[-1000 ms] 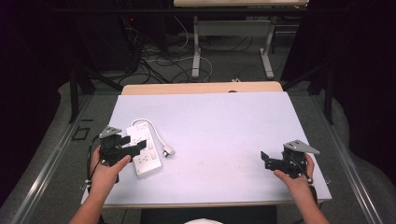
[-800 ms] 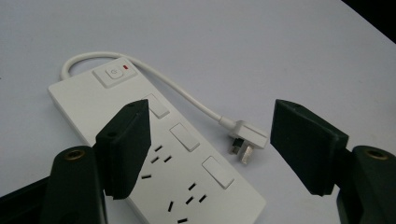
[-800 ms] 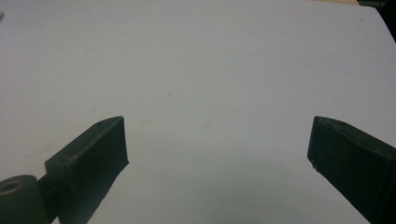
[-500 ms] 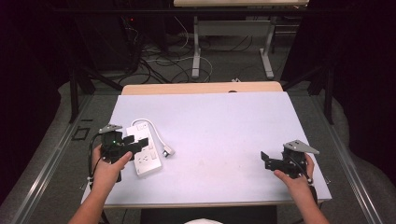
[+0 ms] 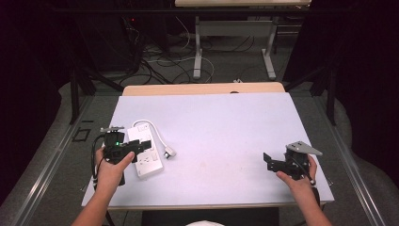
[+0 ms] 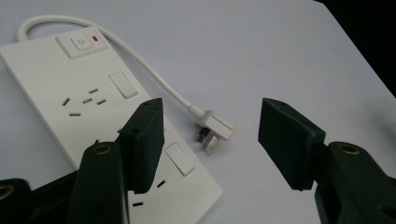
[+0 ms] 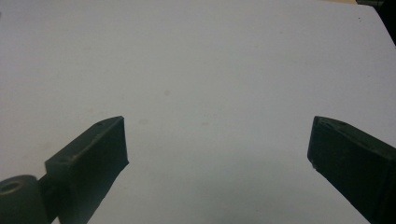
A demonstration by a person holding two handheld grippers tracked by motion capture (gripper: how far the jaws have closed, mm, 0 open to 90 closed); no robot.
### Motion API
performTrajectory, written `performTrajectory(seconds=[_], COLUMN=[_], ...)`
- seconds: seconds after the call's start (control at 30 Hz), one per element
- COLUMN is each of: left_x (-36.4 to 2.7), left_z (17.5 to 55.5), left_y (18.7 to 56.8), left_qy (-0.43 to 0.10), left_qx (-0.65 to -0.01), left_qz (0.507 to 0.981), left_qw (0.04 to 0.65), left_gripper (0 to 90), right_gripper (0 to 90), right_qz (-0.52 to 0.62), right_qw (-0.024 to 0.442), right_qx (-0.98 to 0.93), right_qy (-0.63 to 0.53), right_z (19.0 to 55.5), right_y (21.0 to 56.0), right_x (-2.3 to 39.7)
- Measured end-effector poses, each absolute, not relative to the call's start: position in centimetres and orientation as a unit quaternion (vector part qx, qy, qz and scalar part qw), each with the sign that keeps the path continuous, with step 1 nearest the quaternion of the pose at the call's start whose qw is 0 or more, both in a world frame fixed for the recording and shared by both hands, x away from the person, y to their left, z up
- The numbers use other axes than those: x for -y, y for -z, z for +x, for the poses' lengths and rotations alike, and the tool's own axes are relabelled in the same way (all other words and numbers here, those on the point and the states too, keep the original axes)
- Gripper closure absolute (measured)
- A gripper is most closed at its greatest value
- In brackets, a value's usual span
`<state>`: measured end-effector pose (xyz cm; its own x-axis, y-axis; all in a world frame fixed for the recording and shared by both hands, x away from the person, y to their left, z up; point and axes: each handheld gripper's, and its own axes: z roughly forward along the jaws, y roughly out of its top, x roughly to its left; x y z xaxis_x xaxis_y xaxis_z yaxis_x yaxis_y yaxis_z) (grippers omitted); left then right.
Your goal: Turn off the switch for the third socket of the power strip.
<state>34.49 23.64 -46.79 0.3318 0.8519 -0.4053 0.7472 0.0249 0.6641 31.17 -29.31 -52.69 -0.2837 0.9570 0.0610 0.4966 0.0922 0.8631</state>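
Dark surroundings frame a pale desk [image 5: 226, 141] with a wooden strip along its far edge; beyond it, cables lie tangled on the grey floor around the legs of another table. No box, tray or other container stands on the desk.

At the near left lies a white power strip [image 5: 146, 153], flat, its long side running away from the person. In the left gripper view it shows a push switch with a red light at its far end, rows of socket slots and small white rocker switches. A short white cord loops out from that far end and curves back down to a white plug [image 6: 214, 130], which lies on the bare desk just beside the strip, pins showing.

The left hand-held gripper [image 5: 141, 147], in the person's left hand, hovers low over the strip, pointing across it. Its jaws have just been closing and now stand about half spread. One jaw sits above the strip's face; the other is over bare desk past the plug. The plug lies between them farther ahead, and nothing is pinched.

The right hand-held gripper [image 5: 270, 162] is well apart at the near right, over bare desk, jaws spread wide with nothing between them.
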Motion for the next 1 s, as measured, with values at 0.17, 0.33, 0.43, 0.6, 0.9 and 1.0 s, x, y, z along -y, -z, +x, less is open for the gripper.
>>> performTrajectory(seconds=[0.17,0.33,0.43,0.6,0.9,1.0], left_x=[-23.4,-23.3,-23.1,-23.0,-22.7,-22.7], left_z=[34.6,34.6,34.7,34.8,35.1,35.2], left_y=[47.1,47.5,47.9,48.3,49.4,49.6], left_qy=[-0.043,-0.038,-0.041,-0.035,-0.021,-0.007], left_qx=[-0.593,-0.604,-0.612,-0.62,-0.631,-0.627], left_qz=[0.686,0.684,0.678,0.681,0.677,0.683], left_qw=[0.419,0.408,0.405,0.389,0.379,0.373], left_gripper=[45.2,47.9,51.2,55.5,64.1,66.2], right_gripper=[4.1,4.1,4.1,4.1,4.1,4.1], right_qz=[0.531,0.531,0.534,0.533,0.53,0.531], right_qw=[0.274,0.275,0.274,0.273,0.273,0.275], right_qx=[-0.686,-0.686,-0.688,-0.686,-0.688,-0.687], right_qy=[-0.415,-0.414,-0.408,-0.414,-0.413,-0.413], right_z=[31.2,31.2,31.1,31.2,31.2,31.2], right_y=[52.7,52.7,52.7,52.8,52.8,52.8], right_x=[29.3,29.3,29.4,29.4,29.4,29.3])
